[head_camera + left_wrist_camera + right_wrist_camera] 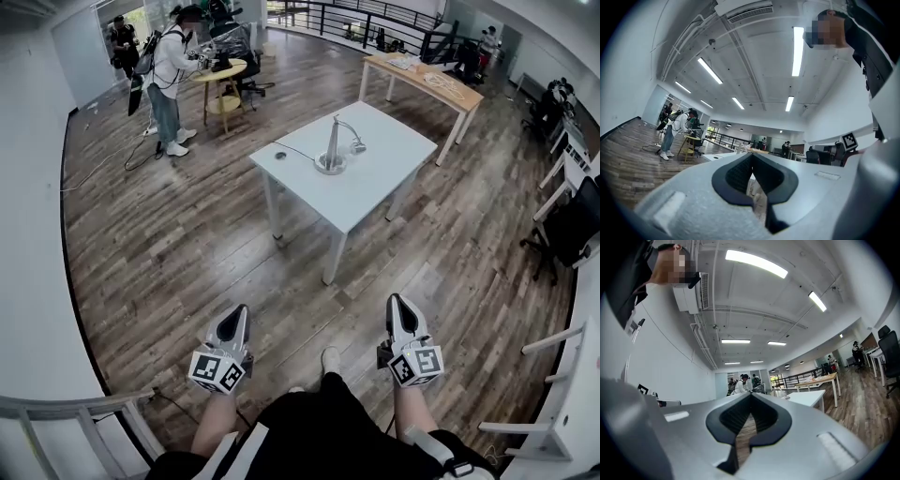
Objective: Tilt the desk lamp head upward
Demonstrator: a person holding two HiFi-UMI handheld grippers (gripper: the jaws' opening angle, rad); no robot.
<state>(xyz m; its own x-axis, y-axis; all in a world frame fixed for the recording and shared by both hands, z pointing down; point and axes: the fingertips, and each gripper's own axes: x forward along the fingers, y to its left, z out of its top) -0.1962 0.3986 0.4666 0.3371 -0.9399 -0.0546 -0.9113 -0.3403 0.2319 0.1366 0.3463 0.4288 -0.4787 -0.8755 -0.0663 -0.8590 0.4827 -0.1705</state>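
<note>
We hold the left gripper [234,317] and right gripper [397,305] closed and empty, well short of the lamp [333,148].
Only our head view shows the lamp, standing on the white table [398,155] ahead with its head hanging low; the gripper views alone show each pair of jaws pressed together, nothing between.

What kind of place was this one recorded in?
Likely an open-plan office or lab: white desks, office chairs, and strip lights on an exposed ceiling.
</note>
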